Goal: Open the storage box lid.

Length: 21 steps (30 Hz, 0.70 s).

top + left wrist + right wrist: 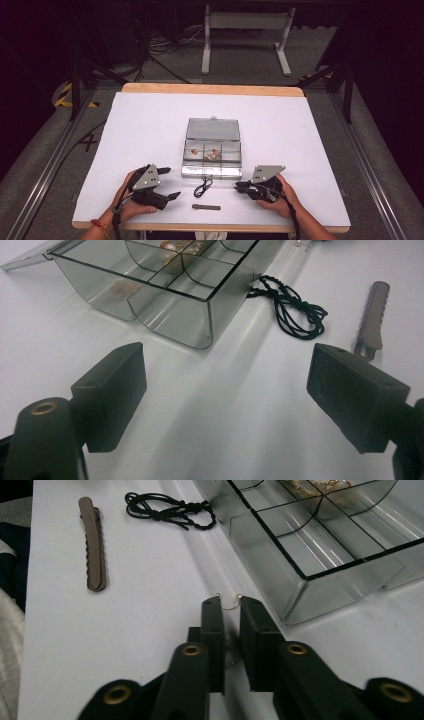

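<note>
White paper covers the worktop [150, 125], and dark floor with cables and a metal frame lies behind it. Near the middle of the worktop stands a clear plastic box [212, 159] with several compartments; its lid lies open at the far side. Some small golden pieces rest in the middle compartments. In front of the box lies a black cord [202, 188], coiled in loops, just beside the front wall of the box. A brown hair clip [206, 206] lies nearer to the person, a little apart from the cord.

The right tongs [229, 601] are low over the paper, just beside the front corner of the box. Their jaws are nearly together and they clamp a small thin wire earring [229, 603]; its curved hook shows between the tips. No other thing is between them.

The left tongs [167, 183] rest on the left side of the worktop, with the jaws wide apart and holding nothing. They point toward the box, the cord and the hair clip.
</note>
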Each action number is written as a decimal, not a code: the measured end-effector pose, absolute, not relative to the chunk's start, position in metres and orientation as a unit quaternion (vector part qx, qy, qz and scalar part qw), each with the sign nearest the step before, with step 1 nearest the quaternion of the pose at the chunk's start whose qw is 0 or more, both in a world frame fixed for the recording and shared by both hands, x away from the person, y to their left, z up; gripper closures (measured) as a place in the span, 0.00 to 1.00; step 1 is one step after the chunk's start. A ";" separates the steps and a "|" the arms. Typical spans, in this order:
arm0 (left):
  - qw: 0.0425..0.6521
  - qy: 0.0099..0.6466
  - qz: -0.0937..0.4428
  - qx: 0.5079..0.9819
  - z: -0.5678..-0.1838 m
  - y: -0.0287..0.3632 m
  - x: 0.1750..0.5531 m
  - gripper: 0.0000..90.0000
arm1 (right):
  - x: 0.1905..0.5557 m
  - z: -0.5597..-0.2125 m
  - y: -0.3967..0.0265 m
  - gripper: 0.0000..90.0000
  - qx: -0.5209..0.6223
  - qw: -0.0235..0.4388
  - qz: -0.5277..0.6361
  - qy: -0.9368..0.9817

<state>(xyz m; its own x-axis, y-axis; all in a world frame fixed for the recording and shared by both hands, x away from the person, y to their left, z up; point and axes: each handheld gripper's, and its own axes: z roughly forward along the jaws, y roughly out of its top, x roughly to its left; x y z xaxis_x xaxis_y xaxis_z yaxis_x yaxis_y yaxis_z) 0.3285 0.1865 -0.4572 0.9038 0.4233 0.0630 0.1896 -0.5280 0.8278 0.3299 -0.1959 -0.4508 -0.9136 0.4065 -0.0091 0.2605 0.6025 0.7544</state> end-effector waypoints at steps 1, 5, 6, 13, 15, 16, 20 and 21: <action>0.452 0.177 0.129 0.864 -0.457 0.186 0.329 0.19 | 0.329 -0.451 -0.195 0.95 0.186 0.091 0.403 0.891; 0.452 0.178 0.129 0.865 -0.457 0.187 0.329 0.19 | 0.328 -0.450 -0.195 0.96 0.185 0.095 0.400 0.893; 0.452 0.178 0.129 0.864 -0.457 0.186 0.329 0.19 | 0.328 -0.450 -0.195 0.96 0.186 0.094 0.400 0.893; 0.452 0.180 0.130 0.864 -0.457 0.186 0.329 0.19 | 0.326 -0.445 -0.199 0.96 0.189 0.097 0.409 0.887; 0.455 0.181 0.130 0.862 -0.457 0.187 0.329 0.19 | 0.324 -0.441 -0.200 0.96 0.189 0.101 0.414 0.884; 0.457 0.183 0.129 0.861 -0.457 0.188 0.329 0.19 | 0.323 -0.439 -0.201 0.96 0.190 0.102 0.417 0.883; 0.455 0.180 0.131 0.862 -0.457 0.188 0.328 0.19 | 0.320 -0.432 -0.202 0.96 0.189 0.110 0.426 0.878; 0.457 0.182 0.129 0.861 -0.457 0.188 0.328 0.19 | 0.320 -0.430 -0.202 0.96 0.188 0.111 0.429 0.876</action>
